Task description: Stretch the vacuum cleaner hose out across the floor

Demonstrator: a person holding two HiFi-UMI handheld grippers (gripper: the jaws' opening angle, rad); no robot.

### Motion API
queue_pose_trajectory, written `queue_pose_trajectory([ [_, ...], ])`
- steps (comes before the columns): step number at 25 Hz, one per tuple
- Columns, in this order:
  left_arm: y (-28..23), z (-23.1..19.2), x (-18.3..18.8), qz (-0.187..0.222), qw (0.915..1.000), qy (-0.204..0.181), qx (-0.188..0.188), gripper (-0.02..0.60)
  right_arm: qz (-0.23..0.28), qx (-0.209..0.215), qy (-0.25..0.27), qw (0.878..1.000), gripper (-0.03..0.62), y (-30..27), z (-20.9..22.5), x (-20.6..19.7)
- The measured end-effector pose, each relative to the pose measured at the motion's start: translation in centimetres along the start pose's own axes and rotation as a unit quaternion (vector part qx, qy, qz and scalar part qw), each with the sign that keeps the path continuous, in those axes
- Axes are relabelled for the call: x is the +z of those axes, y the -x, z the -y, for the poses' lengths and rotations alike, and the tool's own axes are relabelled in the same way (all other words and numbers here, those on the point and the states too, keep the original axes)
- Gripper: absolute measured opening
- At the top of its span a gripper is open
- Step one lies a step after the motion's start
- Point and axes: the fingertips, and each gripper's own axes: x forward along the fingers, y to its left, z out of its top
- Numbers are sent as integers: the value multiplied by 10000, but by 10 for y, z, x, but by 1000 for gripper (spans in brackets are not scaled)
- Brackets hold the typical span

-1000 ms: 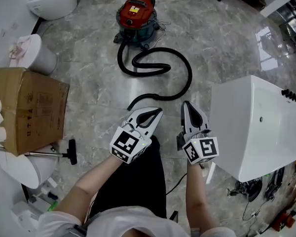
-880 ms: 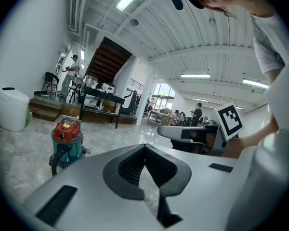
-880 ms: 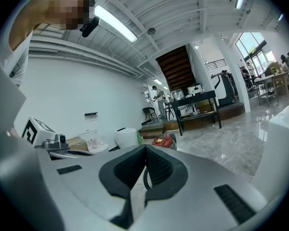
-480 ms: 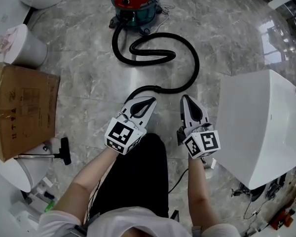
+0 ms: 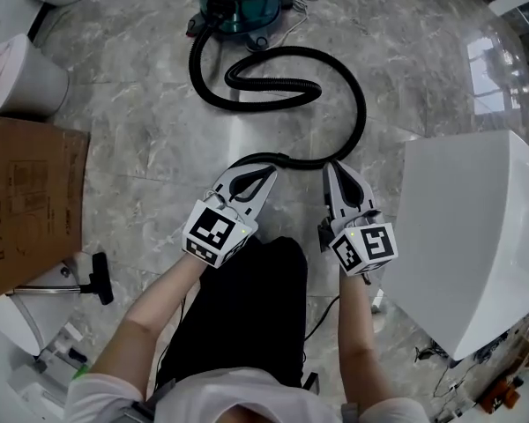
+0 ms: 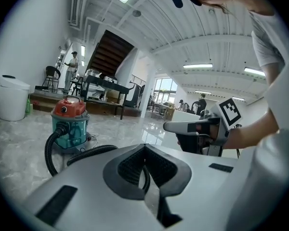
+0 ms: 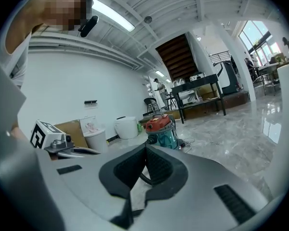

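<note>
Left gripper (image 5: 266, 171) and right gripper (image 5: 332, 169) are both closed, empty; hose (image 5: 361, 113) end lies crosswise on the floor (image 5: 141, 139), nearest the left gripper.

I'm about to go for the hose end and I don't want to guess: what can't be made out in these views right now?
Hose free end: head view, covered by the left gripper; contact cannot be told.
Vacuum cleaner: head view, top cut off by the upper edge.
Hose near the jaws: both gripper views, shut jaws block all but a sliver.
Cardboard box: head view, cut off by the left edge.
</note>
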Motion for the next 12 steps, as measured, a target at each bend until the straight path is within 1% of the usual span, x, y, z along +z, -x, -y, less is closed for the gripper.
queue_pose_trajectory([
  [8, -46, -38, -71, 59, 9998, -117, -120, 0, -45, 110, 327, 9994, 12, -34, 40, -71],
  [12, -69, -49, -103, -9, 9992, -265, -290, 0, -153, 216, 453, 9986, 12, -44, 58, -105],
])
